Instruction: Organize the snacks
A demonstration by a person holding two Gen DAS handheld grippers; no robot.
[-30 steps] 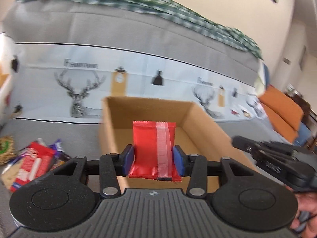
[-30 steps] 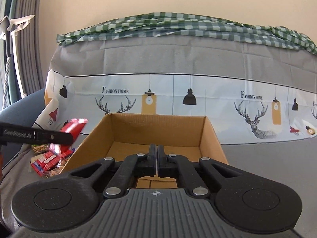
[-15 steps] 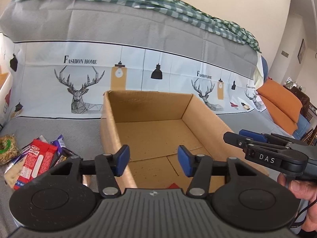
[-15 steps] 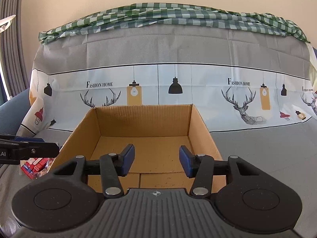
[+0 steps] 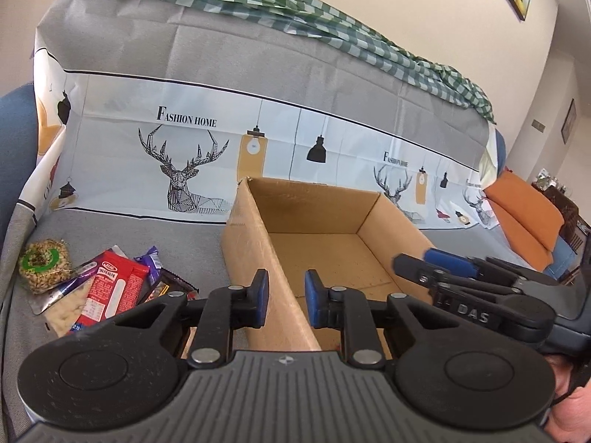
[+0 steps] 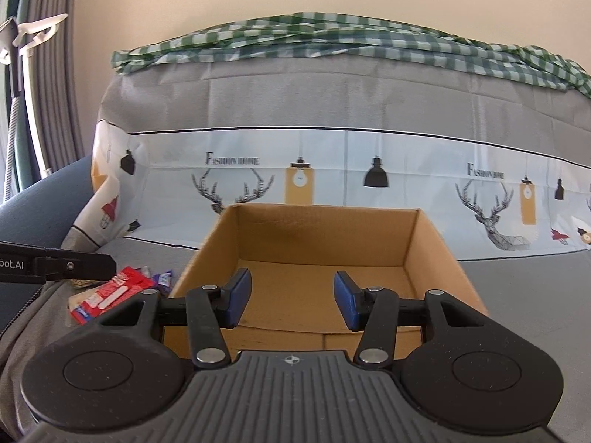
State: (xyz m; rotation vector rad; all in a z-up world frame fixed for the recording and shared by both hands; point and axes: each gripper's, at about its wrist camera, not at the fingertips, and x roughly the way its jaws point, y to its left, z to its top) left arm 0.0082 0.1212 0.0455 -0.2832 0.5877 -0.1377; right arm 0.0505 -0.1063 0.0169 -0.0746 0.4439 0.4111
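Snacks (image 5: 99, 288) lie heaped on the couch left of our cardboard box (image 5: 258, 277) — our left gripper (image 5: 284, 301), narrowly parted and empty, straddles its left wall; our right gripper (image 6: 291, 301) gapes wide over the box.

"FASHION HOME" on sofa cover (image 5: 184, 122); "DAS" on right tongs (image 5: 432, 265)

The cardboard box (image 5: 317, 243) sits on the sofa seat (image 5: 122, 236), in front of the backrest (image 5: 229, 62). A pile of snack packets (image 5: 99, 284) lies left of the box. A checked cloth (image 6: 332, 42) lies along the backrest's top.
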